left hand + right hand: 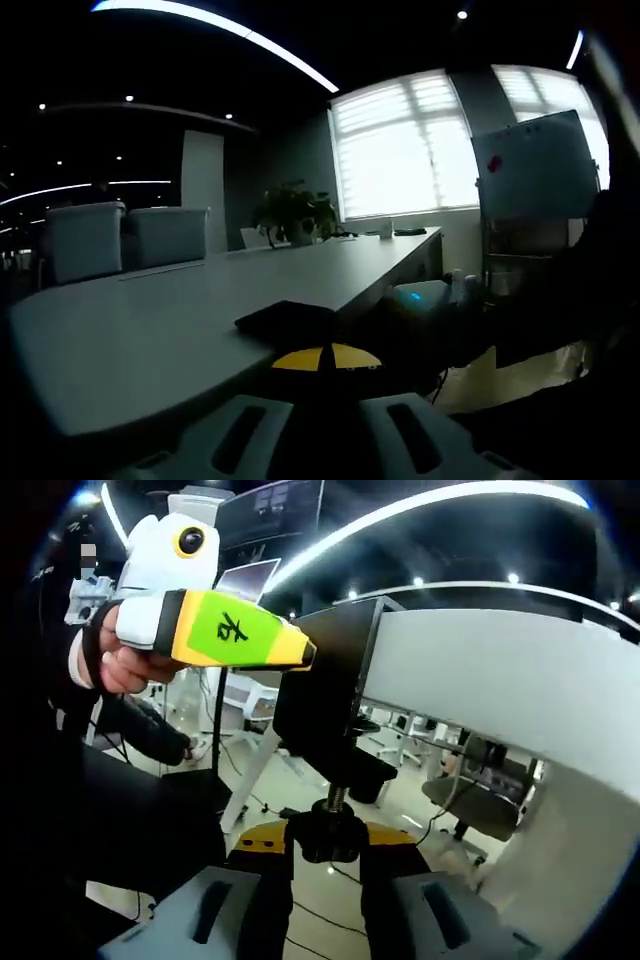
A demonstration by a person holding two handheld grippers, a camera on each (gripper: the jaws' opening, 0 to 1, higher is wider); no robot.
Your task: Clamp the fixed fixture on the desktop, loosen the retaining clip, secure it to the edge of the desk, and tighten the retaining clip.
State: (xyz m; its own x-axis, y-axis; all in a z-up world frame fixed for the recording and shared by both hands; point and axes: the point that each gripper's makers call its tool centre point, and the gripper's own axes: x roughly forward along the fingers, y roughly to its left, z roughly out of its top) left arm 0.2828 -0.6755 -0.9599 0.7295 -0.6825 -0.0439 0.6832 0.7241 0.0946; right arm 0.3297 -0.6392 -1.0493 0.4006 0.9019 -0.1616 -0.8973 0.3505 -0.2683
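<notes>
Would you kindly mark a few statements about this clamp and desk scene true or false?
1. The black clamp sits on the edge of the desk. True.
2. The right tool has its jaws on either side of the knob under the clamp. True.
3. The plant stands on the floor. False: it stands on the desk, at the far end.
4. The whiteboard lies flat on the desk. False: it stands upright by the window.

Smooth matt desk catching soft window light, matt black clamp showing a threaded metal screw, jaws looking plain grey plastic
</notes>
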